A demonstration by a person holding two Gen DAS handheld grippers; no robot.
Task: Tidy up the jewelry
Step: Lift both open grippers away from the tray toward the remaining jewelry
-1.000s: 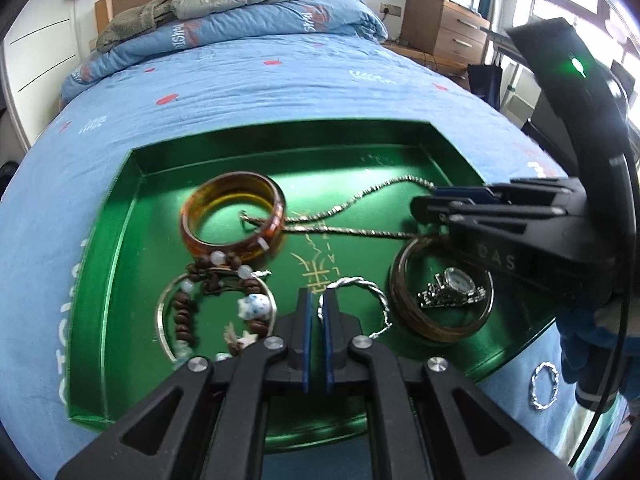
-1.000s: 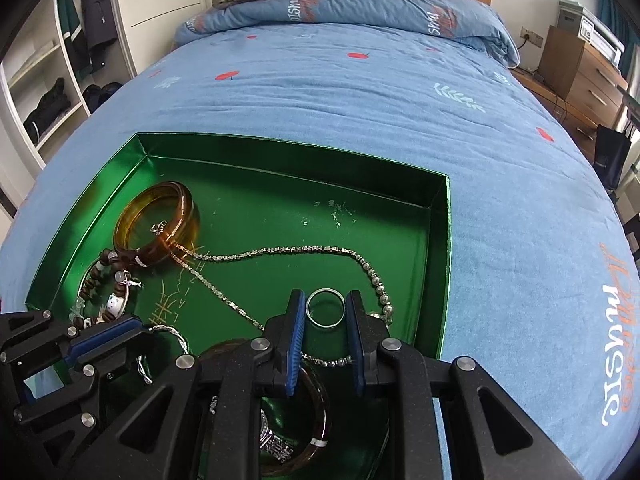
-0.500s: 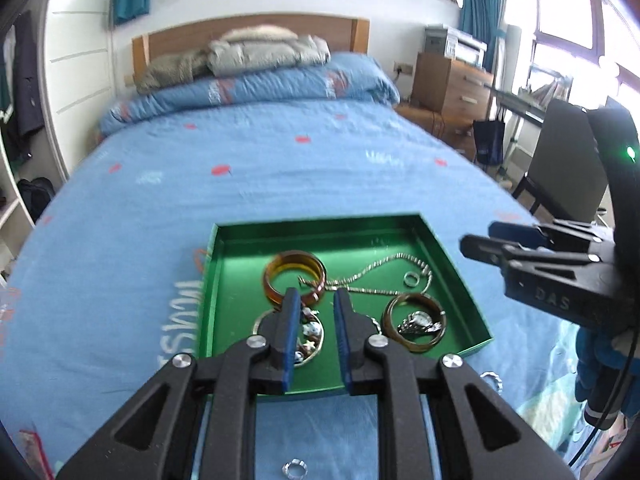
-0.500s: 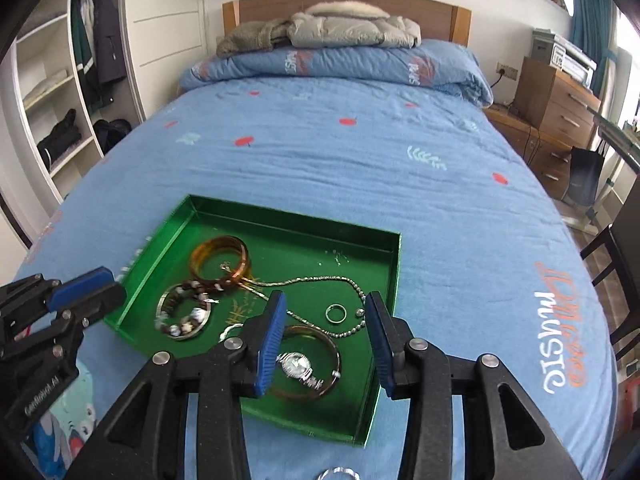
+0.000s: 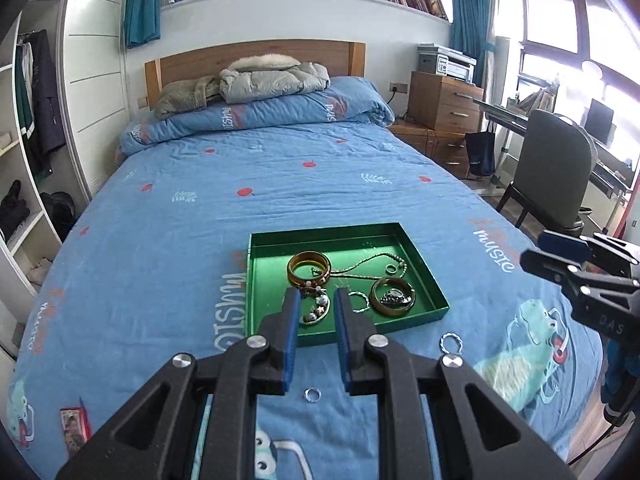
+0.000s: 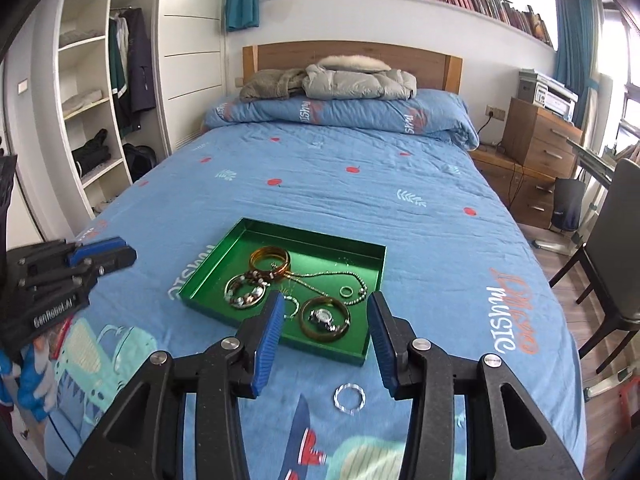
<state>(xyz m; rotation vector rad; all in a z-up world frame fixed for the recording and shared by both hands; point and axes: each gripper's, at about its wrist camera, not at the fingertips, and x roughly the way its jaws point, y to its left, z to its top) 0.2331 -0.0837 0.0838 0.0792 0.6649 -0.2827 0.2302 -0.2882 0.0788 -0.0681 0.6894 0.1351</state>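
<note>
We hold the left gripper (image 5: 316, 312) above the bed's near edge, its blue-padded fingers (image 5: 291, 332) a narrow gap apart and holding nothing. We hold the right gripper (image 6: 326, 322) likewise raised, fingers (image 6: 267, 336) wide apart, nothing between them.

Item one: shallow green rectangular metal tray (image 5: 422, 268) on the blue patterned bedspread (image 5: 248, 176), toward the foot of the bed. Within it:
- translucent amber bangle (image 5: 309, 267) at 10 o'clock;
- thin silver chain necklace (image 5: 372, 260) across the centre toward 1 o'clock;
- small plain silver ring (image 5: 391, 268) at 2 o'clock;
- brown bangle (image 5: 393, 302) at 4 o'clock, encircling a silver wristwatch (image 5: 394, 296);
- beaded bracelets (image 6: 244, 290) at 8 o'clock.

Item two: twisted silver hoop (image 5: 451, 344) on the bedspread, just beyond the tray's near right corner.

Item three: small silver ring (image 5: 312, 395) on the bedspread, apart from the tray's near wall.

Open bedspread lies on every side of the tray.
</note>
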